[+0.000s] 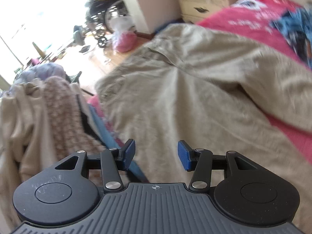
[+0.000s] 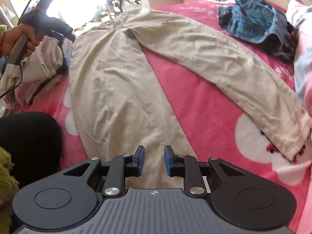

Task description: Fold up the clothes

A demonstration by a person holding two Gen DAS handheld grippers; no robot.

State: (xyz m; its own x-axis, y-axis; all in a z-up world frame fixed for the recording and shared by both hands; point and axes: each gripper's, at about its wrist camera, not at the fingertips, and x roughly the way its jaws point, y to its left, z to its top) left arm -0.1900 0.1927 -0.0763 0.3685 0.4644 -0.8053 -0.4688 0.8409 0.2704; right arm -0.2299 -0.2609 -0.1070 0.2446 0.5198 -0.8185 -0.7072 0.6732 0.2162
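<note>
Creased matt beige cloth trousers [image 2: 120,81] on fleecy pink blanket [image 2: 204,105]; faded denim [image 2: 251,19].

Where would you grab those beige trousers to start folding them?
Probably at the hem of the leg splayed out to the right on the beige trousers. That leg end lies flat and free on the pink blanket, so the right gripper, its jaws open, could come from the right and carry it over the other leg.

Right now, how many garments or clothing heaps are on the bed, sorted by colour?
Beige: 1, the trousers spread flat on the pink blanket.
Blue denim: 1, the crumpled denim garment.
Cream and pinkish knit: 1, the heap of clothes, too tangled to separate.
Total: 3
</note>
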